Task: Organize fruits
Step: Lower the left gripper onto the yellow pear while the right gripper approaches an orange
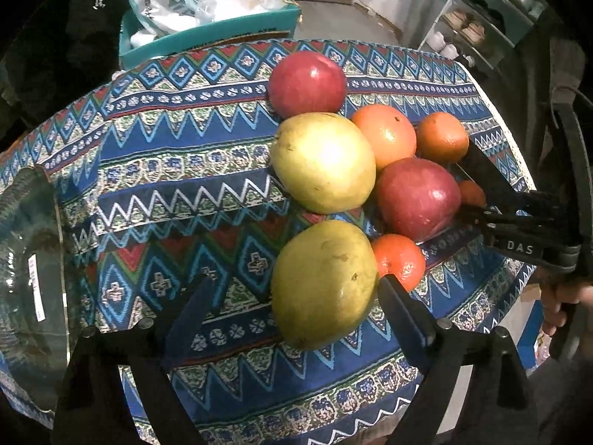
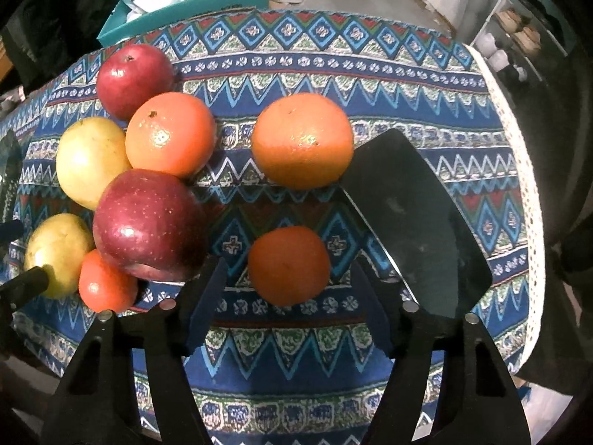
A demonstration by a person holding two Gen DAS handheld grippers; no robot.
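Fruit lies in a cluster on a patterned blue tablecloth. My left gripper points down around the near yellow-green pear; its right finger is at the pear's side, the left finger stands well apart, so it is open. Behind the pear lie a second pear, two red apples, an orange and tangerines. My right gripper straddles a small tangerine with a gap on each side, open. A larger orange sits just beyond it.
A dark glossy flat plate lies beside the right gripper's right finger. A clear glass dish sits at the table's left. A teal box with bags stands behind the table. The table edge curves at right, with shelves beyond.
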